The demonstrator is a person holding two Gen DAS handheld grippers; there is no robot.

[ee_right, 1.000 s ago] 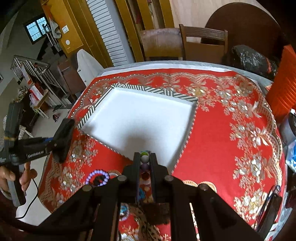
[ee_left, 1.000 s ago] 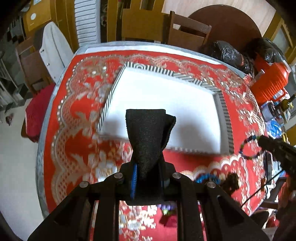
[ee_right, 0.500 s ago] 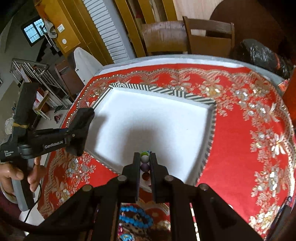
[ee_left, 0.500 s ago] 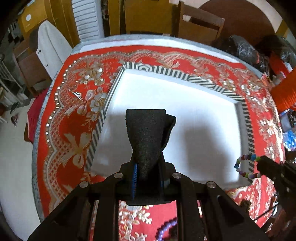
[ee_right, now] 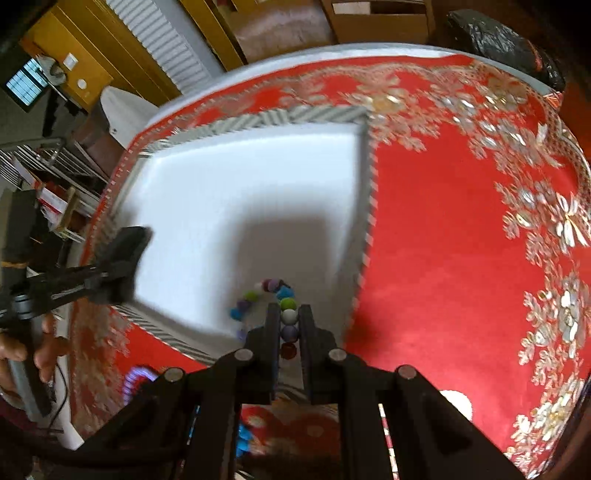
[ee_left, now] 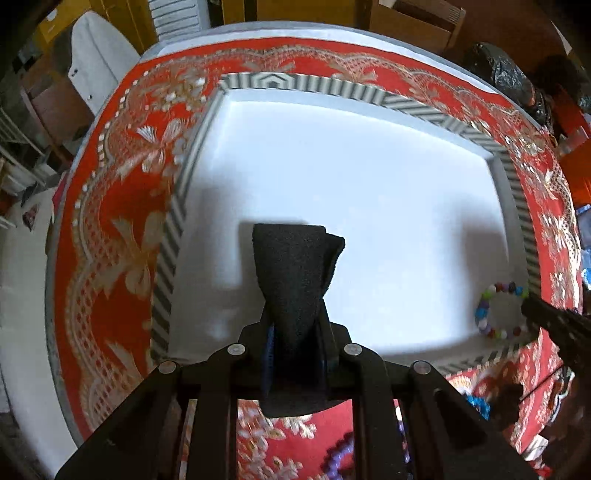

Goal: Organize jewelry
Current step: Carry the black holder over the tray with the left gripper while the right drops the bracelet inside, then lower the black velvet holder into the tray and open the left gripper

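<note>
A white tray with a striped rim point(ee_left: 369, 94) point(ee_right: 288, 116) lies on the red patterned tablecloth. My left gripper point(ee_left: 295, 266) is shut on a black foam piece point(ee_left: 295, 280) and hangs over the tray's near left part; it also shows in the right wrist view point(ee_right: 125, 254). My right gripper point(ee_right: 289, 314) is shut on a multicoloured bead bracelet point(ee_right: 266, 295), whose loop hangs over the tray's near right corner. The bracelet also shows in the left wrist view point(ee_left: 496, 312), at the tip of the right gripper point(ee_left: 532, 308).
More beaded bracelets, purple point(ee_left: 340, 456) point(ee_right: 138, 380) and blue point(ee_left: 478, 404) point(ee_right: 242, 439), lie on the cloth in front of the tray. Chairs point(ee_right: 373, 18) stand behind the round table. A black bag point(ee_right: 502, 40) sits at the far right edge.
Both grippers have moved forward over the tray. The bracelet in my right gripper now hangs over the tray's near right corner instead of over the cloth.
</note>
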